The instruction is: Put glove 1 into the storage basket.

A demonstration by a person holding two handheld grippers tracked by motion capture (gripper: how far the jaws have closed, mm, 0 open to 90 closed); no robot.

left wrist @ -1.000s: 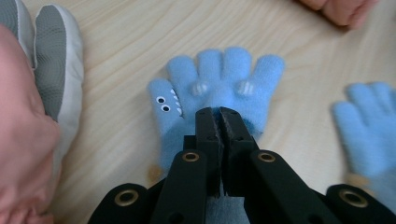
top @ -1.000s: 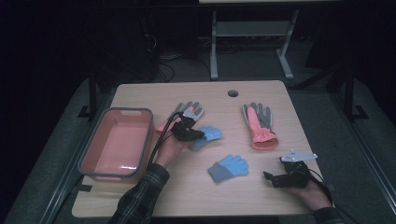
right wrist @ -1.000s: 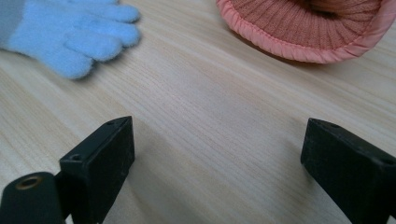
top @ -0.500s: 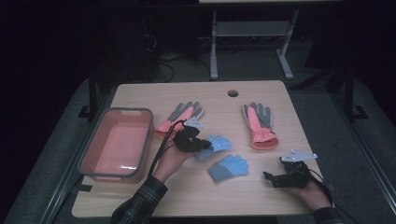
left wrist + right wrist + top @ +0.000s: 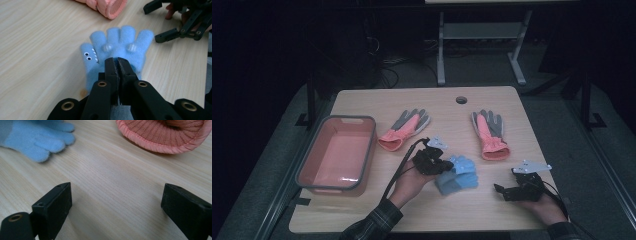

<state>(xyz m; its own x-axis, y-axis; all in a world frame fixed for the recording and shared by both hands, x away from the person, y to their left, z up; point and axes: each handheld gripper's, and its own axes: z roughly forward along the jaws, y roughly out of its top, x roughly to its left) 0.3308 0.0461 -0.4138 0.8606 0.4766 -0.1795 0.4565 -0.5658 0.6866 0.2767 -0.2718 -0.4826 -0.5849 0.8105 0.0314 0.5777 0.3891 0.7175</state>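
My left hand-held gripper [image 5: 117,62] is clenched on a blue glove [image 5: 120,47] at the centre of the frame, lying over a second blue glove [image 5: 458,181] on the table [image 5: 362,210]. My right hand-held gripper [image 5: 116,202] rests released at the lower right.

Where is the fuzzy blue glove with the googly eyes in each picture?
High view: the blue glove lies low in the middle, at the left gripper.
Left gripper view: center, pinched between the shut jaws, fingers spread away from the camera.
Right gripper view: top left corner, fingers pointing right.
Shared landmark: the pink glove cuff.
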